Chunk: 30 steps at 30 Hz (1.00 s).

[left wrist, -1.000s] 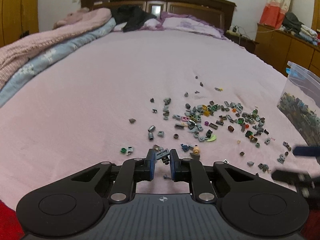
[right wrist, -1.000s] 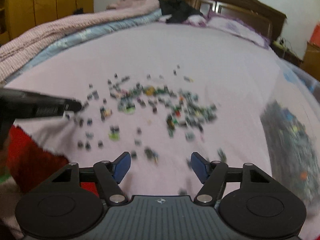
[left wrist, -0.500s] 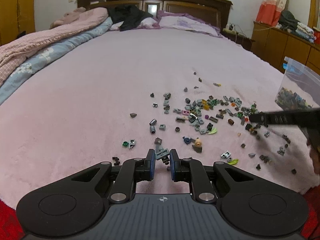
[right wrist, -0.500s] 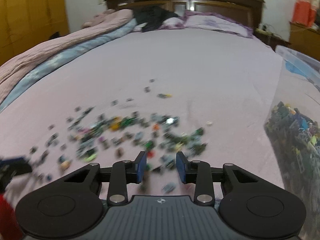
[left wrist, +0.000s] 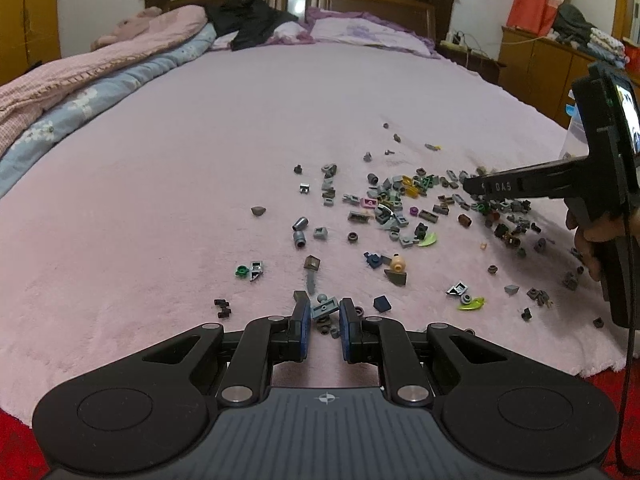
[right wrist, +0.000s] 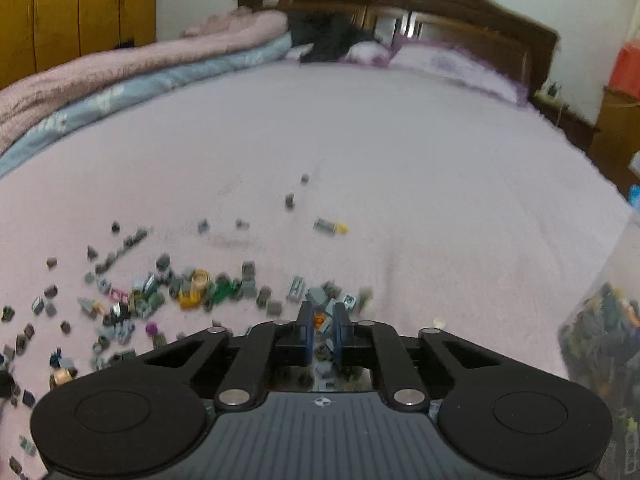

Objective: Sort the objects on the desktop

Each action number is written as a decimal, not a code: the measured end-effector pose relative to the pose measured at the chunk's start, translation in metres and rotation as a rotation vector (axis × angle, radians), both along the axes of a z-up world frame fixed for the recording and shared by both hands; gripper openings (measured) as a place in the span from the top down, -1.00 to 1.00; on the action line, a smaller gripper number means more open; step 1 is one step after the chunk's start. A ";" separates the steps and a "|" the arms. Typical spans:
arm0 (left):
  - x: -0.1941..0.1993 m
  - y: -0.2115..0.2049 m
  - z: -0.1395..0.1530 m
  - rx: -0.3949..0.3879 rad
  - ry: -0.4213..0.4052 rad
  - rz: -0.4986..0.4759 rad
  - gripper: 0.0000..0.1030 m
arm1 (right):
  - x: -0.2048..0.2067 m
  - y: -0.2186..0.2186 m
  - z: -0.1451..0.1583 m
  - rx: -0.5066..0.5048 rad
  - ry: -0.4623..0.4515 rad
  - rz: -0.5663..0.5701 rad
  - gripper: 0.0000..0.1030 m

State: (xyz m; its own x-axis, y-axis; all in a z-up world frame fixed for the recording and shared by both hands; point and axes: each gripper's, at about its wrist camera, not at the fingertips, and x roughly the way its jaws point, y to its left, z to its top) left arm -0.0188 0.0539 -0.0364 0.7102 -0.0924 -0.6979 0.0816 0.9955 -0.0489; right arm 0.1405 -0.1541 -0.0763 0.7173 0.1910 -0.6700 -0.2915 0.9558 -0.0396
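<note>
Small plastic building-block pieces [left wrist: 400, 216], mostly grey with flecks of green, orange and pink, lie scattered over the pink plush bedspread [left wrist: 160, 184], while a clear plastic container of like pieces [right wrist: 600, 336] stands at the bed's right edge. Your left gripper [left wrist: 325, 310] is clenched on a small grey studded plate [left wrist: 325, 306], held just above the cover near the bed's front edge. Your right gripper [right wrist: 320, 322], which a second ago was spread wide over the scatter, has since narrowed and dropped low into the thick of the heap; its jaws now stand close together around a small orange piece [right wrist: 319, 319]. Motion blur leaves it unclear whether that piece is truly gripped or merely framed. The narrowing suggests a second pick is under way, so both of your hands may soon carry a piece for sorting.
</note>
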 end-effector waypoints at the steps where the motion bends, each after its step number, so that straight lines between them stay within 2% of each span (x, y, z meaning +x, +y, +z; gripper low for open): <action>1: 0.000 0.000 0.000 0.000 -0.001 -0.001 0.67 | -0.001 0.001 -0.001 -0.005 -0.003 0.002 0.79; 7: -0.004 -0.002 0.009 0.013 -0.032 -0.009 0.67 | -0.014 0.005 0.008 0.014 -0.018 -0.004 0.82; 8: -0.005 -0.003 0.012 0.015 -0.039 -0.011 0.67 | -0.019 0.005 0.014 0.028 -0.027 0.001 0.98; 15: -0.009 -0.012 0.028 0.021 -0.086 -0.044 0.67 | -0.072 0.007 0.052 0.086 -0.114 0.048 0.99; 18: -0.010 -0.015 0.031 0.021 -0.091 -0.051 0.67 | -0.087 0.005 0.059 0.074 -0.105 0.075 0.92; 20: -0.012 -0.015 0.032 0.022 -0.093 -0.054 0.67 | -0.080 0.005 0.057 0.054 -0.092 0.074 0.80; 24: -0.012 -0.013 0.031 0.021 -0.087 -0.052 0.67 | -0.057 0.006 0.047 0.008 -0.059 0.066 0.70; 26: -0.010 -0.011 0.029 0.018 -0.080 -0.046 0.67 | -0.039 0.009 0.035 -0.035 -0.034 0.071 0.69; 30: -0.006 -0.008 0.024 0.013 -0.062 -0.036 0.67 | -0.010 0.009 0.016 -0.033 0.023 0.051 0.69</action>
State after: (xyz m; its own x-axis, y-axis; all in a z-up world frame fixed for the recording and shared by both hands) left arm -0.0252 0.0462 -0.0122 0.7483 -0.1096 -0.6542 0.1196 0.9924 -0.0295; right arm 0.1301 -0.1455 -0.0602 0.6915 0.2045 -0.6928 -0.3409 0.9380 -0.0634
